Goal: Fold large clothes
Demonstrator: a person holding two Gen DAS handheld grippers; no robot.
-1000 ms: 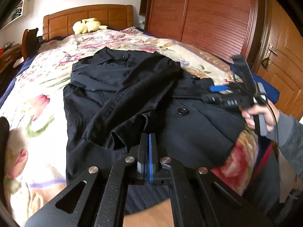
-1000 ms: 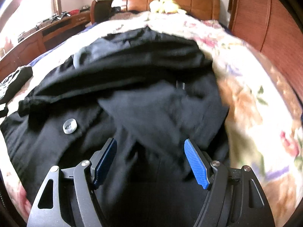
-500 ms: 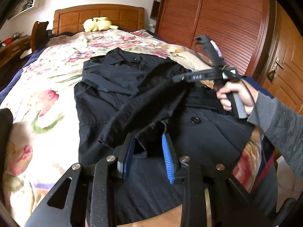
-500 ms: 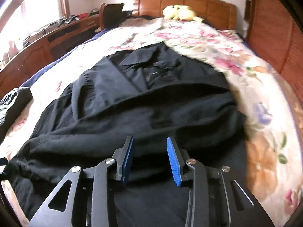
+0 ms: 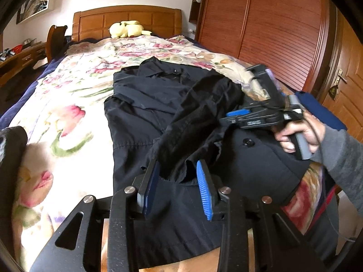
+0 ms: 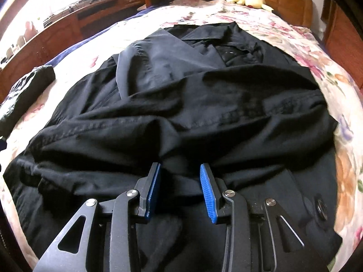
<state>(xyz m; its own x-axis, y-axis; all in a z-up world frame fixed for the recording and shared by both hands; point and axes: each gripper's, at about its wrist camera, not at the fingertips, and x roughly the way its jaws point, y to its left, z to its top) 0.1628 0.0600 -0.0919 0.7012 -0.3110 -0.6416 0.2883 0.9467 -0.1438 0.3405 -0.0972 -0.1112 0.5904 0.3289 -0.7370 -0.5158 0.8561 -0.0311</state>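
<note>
Right now a black coat (image 5: 145, 113) lies spread along the flowered bed (image 5: 74, 104), collar toward the headboard (image 5: 127, 20), and one sleeve (image 5: 199, 117) is draped across its front; this looks like the sleeve-in stage of the fold, just laid down; the left claw (image 5: 179, 188) is opening, its blue pads on either side of the cuff, which no longer looks pinched; the right claw (image 6: 180, 190), held in a hand (image 5: 297, 136) with a grey sleeve, stands part-spread over the rumpled sleeve cloth, and nothing looks clamped there, though folds rise close to the pads; next, I'd judge, the sleeve wants smoothing flat, then a fresh hold on the hem or a side edge to bring the coat over; the coat's near edge hangs at the foot of the bed; open bedding lies to the left, less on the wardrobe (image 5: 261, 22) side; a dark bundle (image 6: 25, 90) sits near the left edge.
</note>
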